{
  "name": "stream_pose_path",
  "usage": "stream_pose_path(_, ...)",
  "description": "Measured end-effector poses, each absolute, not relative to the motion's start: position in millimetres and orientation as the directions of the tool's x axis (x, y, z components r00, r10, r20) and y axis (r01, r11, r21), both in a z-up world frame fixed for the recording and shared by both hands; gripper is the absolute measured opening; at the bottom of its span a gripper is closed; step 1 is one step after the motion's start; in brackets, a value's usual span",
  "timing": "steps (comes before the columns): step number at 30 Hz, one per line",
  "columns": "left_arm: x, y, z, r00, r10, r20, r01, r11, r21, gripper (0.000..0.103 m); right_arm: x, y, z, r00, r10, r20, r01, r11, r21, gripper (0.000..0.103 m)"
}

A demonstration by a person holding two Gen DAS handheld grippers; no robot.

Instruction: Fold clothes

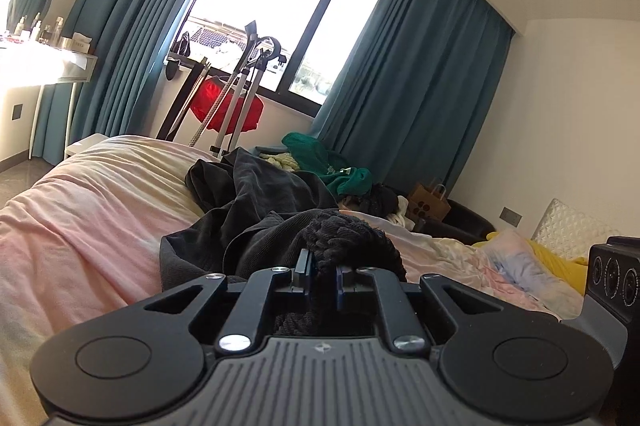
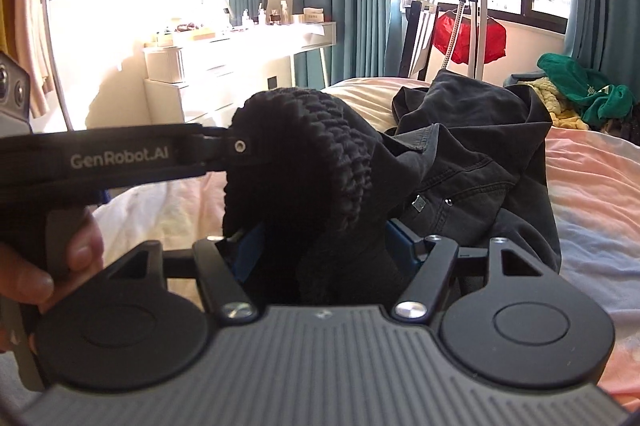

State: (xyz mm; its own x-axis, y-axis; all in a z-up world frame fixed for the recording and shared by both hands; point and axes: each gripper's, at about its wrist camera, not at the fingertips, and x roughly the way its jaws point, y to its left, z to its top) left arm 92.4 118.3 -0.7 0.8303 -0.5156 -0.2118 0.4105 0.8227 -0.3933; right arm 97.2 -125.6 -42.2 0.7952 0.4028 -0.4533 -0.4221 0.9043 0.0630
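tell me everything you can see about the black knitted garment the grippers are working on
The black knitted garment is thick, chunky, ribbed wool-like fabric, bunched and lifted off the bed. The left gripper is pinched shut on a fold of it. The rest hangs between the right gripper's wide-set jaws. Behind it lies the dark grey denim garment.

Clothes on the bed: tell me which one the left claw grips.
The black ribbed knit, pinched in the left claw; the dark denim garment and green garment lie untouched behind.
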Motion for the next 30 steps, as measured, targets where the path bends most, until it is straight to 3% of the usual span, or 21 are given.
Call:
stream_pose_path(3,92.5,120.6,-0.9,0.827,-0.519,-0.217,0.407,0.819,-0.405,0.012,105.2,-143.9,-41.4,0.787,0.429,-0.444,-0.378,0.903,0.202,0.068)
stream_pose_path(6,91.0,116.6,-1.6,0.824,-0.520,-0.223,0.415,0.824,-0.387,0.013,111.8,-137.3,-40.0,0.808,0.360,-0.466,-0.347,0.931,0.116,0.067)
stream_pose_path(8,86.6,112.9,-1.6,0.836,-0.505,-0.217,0.410,0.835,-0.367,0.013,119.0,-135.2,-37.3,0.808,0.368,-0.459,-0.346,0.928,0.135,0.058)
stream_pose_path(10,81.9,107.2,-1.1,0.846,-0.487,-0.218,0.398,0.848,-0.351,0.023,128.4,-136.8,-34.5,0.810,0.358,-0.465,-0.317,0.934,0.166,0.016)
stream_pose_path(11,79.8,104.1,-1.9,0.841,-0.494,-0.219,0.406,0.846,-0.345,0.027,133.8,-139.9,-32.3,0.812,0.349,-0.467,-0.295,0.937,0.187,0.010)
stream_pose_path(13,75.2,97.9,-3.6,0.832,-0.509,-0.221,0.426,0.841,-0.335,0.034,137.6,-146.9,-24.6,0.830,0.316,-0.459,-0.260,0.948,0.182,0.010)
stream_pose_path(15,66.1,89.4,-4.1,0.819,-0.541,-0.193,0.474,0.827,-0.303,0.057,136.7,-157.1,-15.5,0.853,0.274,-0.444,-0.225,0.961,0.160,0.010)
stream_pose_path(18,49.7,72.8,-4.2,0.796,-0.586,-0.154,0.547,0.804,-0.231,0.081,128.3,-181.0,-2.7,0.889,0.206,-0.409,-0.174,0.978,0.114,0.010)
stream_pose_path(26,54.0,34.1,-38.5,0.770,-0.563,-0.301,0.568,0.819,-0.079,0.082,101.2,-307.5,16.1,0.950,-0.010,-0.311,0.065,0.984,0.167,0.010)
stream_pose_path(30,62.0,18.5,-59.4,0.754,-0.535,-0.382,0.568,0.822,-0.029,0.082,90.6,-382.0,-2.5,0.939,-0.157,-0.306,0.227,0.951,0.208,0.010)
